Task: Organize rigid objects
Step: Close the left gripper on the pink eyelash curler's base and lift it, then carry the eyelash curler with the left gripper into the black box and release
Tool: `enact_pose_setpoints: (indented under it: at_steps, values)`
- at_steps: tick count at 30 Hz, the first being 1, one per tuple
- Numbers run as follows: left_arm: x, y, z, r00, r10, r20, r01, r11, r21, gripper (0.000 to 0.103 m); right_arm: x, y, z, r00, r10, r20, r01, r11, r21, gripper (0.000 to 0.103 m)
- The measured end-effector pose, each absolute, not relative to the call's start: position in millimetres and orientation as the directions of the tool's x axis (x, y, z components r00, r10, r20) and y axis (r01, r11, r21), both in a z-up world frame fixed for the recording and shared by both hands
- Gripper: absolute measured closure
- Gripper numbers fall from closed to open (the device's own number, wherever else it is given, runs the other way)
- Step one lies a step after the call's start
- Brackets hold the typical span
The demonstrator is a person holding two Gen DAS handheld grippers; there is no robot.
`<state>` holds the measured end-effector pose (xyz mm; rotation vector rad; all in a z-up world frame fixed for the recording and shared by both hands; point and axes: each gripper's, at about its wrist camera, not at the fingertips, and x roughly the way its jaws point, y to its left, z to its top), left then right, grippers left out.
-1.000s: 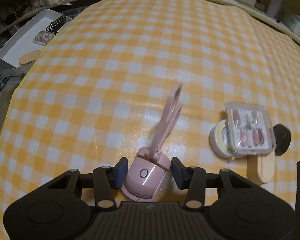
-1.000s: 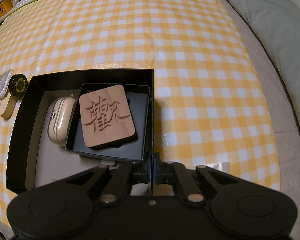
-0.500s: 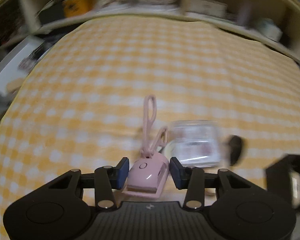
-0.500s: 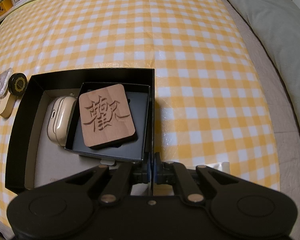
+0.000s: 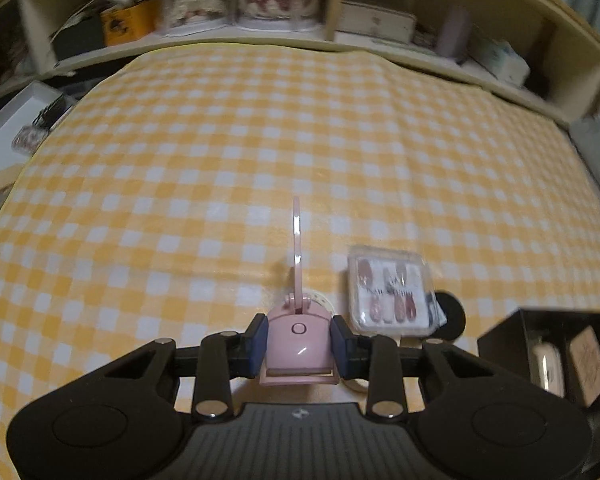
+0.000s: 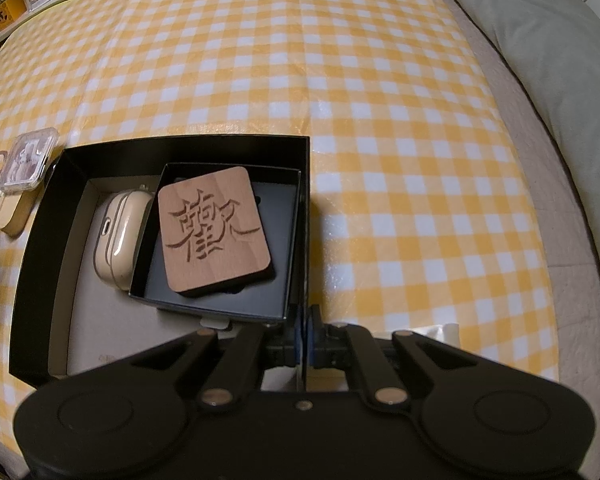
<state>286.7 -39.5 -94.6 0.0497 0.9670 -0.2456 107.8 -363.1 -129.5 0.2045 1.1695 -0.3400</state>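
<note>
My left gripper (image 5: 299,338) has a pink eyelash curler (image 5: 296,330) between its blue pads; the jaws are closing and press on its body, which hangs above the checked cloth with its handles pointing away. To its right lie a clear case of false nails (image 5: 390,294) and a black round tin (image 5: 450,314). My right gripper (image 6: 305,344) is shut on the right wall of a black box (image 6: 188,142). Inside that box sit a beige earbud case (image 6: 118,236) and a smaller black box (image 6: 284,240) with a carved wooden coaster (image 6: 212,228).
A white jar (image 5: 320,300) is half hidden behind the curler. A wooden oblong (image 6: 14,212) lies left of the box. A white tray (image 5: 4,128) sits off the cloth's left edge, shelves (image 5: 284,8) run along the back, and a grey pillow (image 6: 540,60) lies at right.
The left gripper has closed on the curler, lifted it off the cloth and carried it right, bringing the black box into its view. The right gripper has not moved.
</note>
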Motion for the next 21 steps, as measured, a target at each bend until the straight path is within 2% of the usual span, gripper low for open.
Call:
enact_pose_setpoints:
  at_steps: [6,10,14,17,21]
  values:
    - [281,-36,-69,0.614,-0.204,-0.762,0.210,0.973,-0.091,0.068,107,-364,-130,0.348,-0.156,-0.925,0.365,0.931,-0.020,0.099]
    - [263,-61,-41,0.640,-0.337,-0.690,0.383,0.919,-0.095,0.068,108,-362,-129,0.347,-0.156,-0.925,0.365,0.931,-0.020,0.099]
    - [227,-97,-22,0.561,-0.516,-0.647,0.591,0.797,-0.123,0.068,108,-362,-129,0.347,-0.157,-0.925,0.365,0.931,-0.021,0.099]
    - [199,-127,-20,0.472,-0.605,-0.641,0.722,0.683,-0.113,0.068,108,-362,-129,0.347,-0.157,-0.925,0.365,0.931,-0.021,0.099]
    - [168,-159,-37,0.358,-0.640,-0.680,0.823,0.560,-0.094,0.068,109,-361,-129,0.347,-0.158,-0.925,0.365,0.931,-0.022,0.099]
